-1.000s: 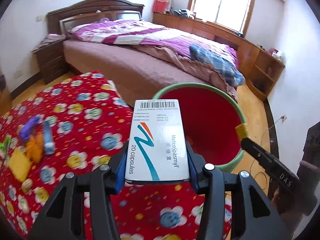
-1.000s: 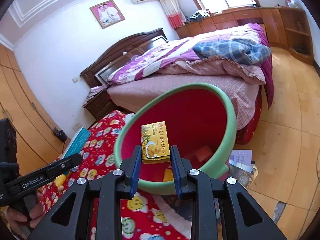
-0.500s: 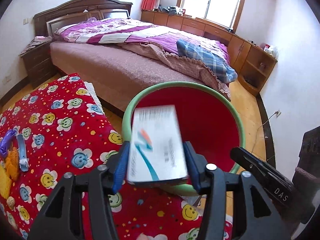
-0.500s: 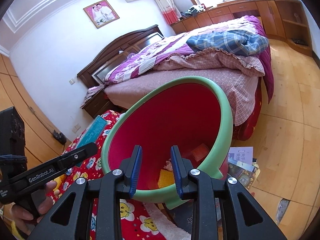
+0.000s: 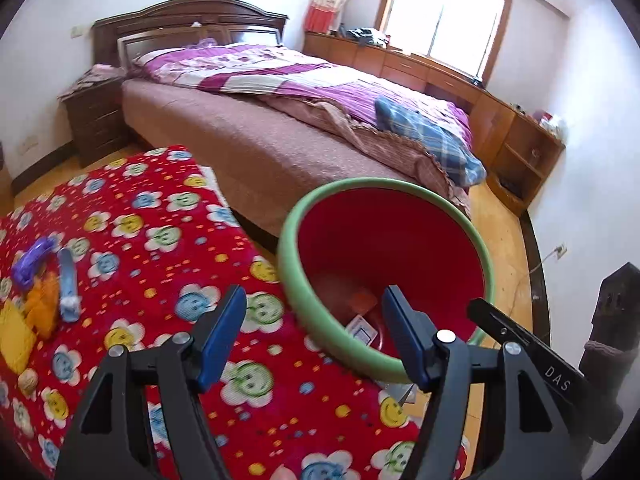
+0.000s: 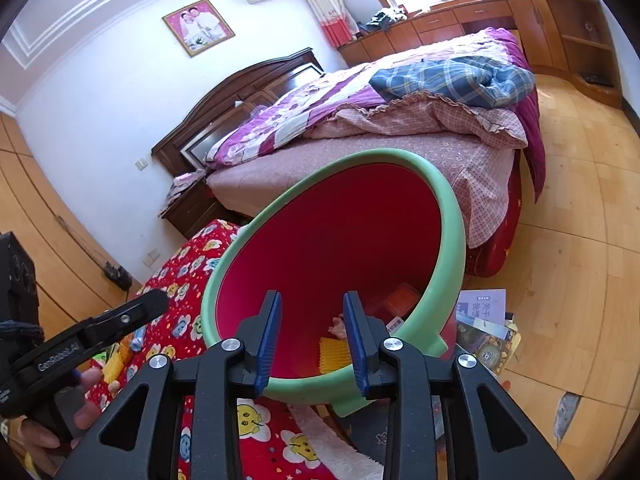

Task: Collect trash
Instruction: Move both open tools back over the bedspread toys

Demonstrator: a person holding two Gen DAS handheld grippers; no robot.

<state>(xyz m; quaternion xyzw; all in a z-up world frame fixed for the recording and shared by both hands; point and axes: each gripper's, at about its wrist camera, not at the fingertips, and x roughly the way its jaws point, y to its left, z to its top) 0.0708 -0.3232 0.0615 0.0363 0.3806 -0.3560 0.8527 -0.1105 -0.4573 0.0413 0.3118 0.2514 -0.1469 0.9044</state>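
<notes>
The trash bin (image 5: 294, 236), green-rimmed and red inside, stands tilted at the edge of the red blanket. My left gripper (image 5: 314, 300) hangs over its near rim, jaws opening, nothing between them. A white medicine box (image 5: 362, 326) lies at the bottom beside an orange packet (image 5: 362, 300). In the right wrist view my right gripper (image 6: 312, 300) is also above the bin (image 6: 452, 216), jaws opening and empty. Below it lie a yellow box (image 6: 334, 354), an orange packet (image 6: 404, 298) and a pink scrap (image 6: 338, 324).
On the flower-print blanket (image 5: 168, 240) at the left lie a purple clip (image 5: 32, 258), a blue tube (image 5: 68, 280), yellow and orange pieces (image 5: 24, 320) and a walnut (image 5: 28, 382). A bed (image 5: 248, 144) stands behind the bin. Booklets (image 6: 484, 308) lie on the wooden floor.
The left gripper let go of the white medicine box and the right gripper of the yellow box. Both boxes dropped into the bin. Both pairs of jaws widened.
</notes>
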